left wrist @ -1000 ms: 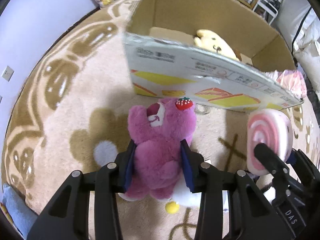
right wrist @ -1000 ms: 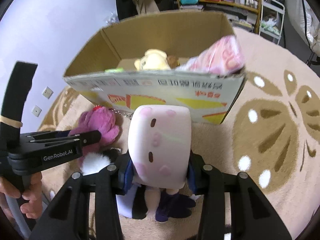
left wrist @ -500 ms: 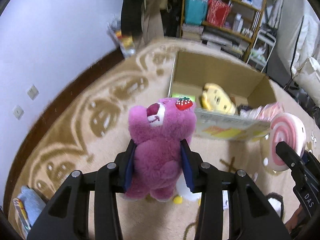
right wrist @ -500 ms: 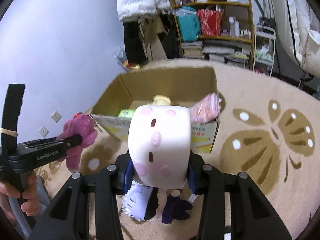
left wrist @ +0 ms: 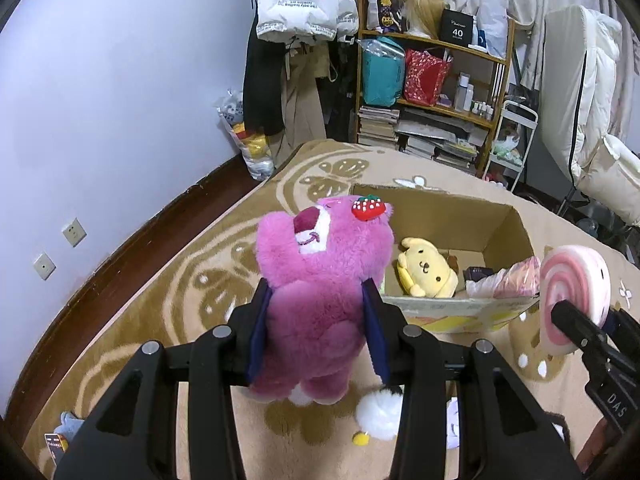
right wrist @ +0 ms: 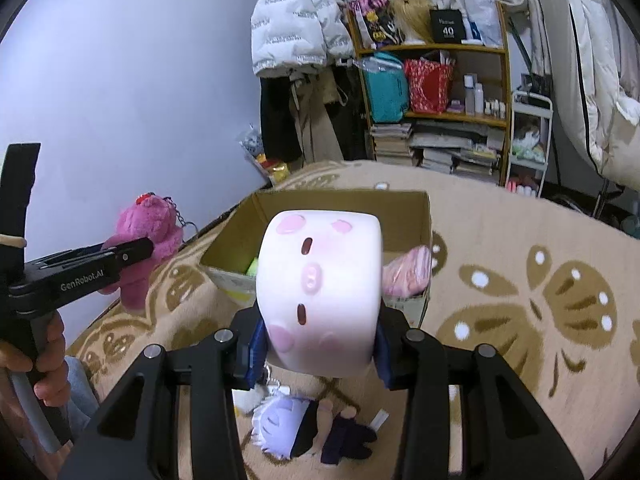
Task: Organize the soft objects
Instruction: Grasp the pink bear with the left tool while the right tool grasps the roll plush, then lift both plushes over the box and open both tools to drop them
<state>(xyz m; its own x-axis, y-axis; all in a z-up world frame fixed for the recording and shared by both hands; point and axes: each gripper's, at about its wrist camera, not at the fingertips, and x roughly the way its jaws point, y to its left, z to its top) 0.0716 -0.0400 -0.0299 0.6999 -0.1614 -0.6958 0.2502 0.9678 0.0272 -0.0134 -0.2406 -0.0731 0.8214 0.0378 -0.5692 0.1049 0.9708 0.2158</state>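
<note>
Two plush toys hung above the rug, each pinched between fingers: pink bear [left wrist: 316, 300] in the left gripper [left wrist: 316, 336], swirl-roll cushion [right wrist: 320, 292] in the right gripper [right wrist: 318, 344]. Cardboard box [left wrist: 496, 220] lay farther ahead and below both, nearer the right.

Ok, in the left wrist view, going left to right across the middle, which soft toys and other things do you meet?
pink bear held in the left gripper → yellow dog plush lying in the cardboard box → pink wrapped bundle at the box's right corner → pink swirl roll plush in the right gripper.
</note>
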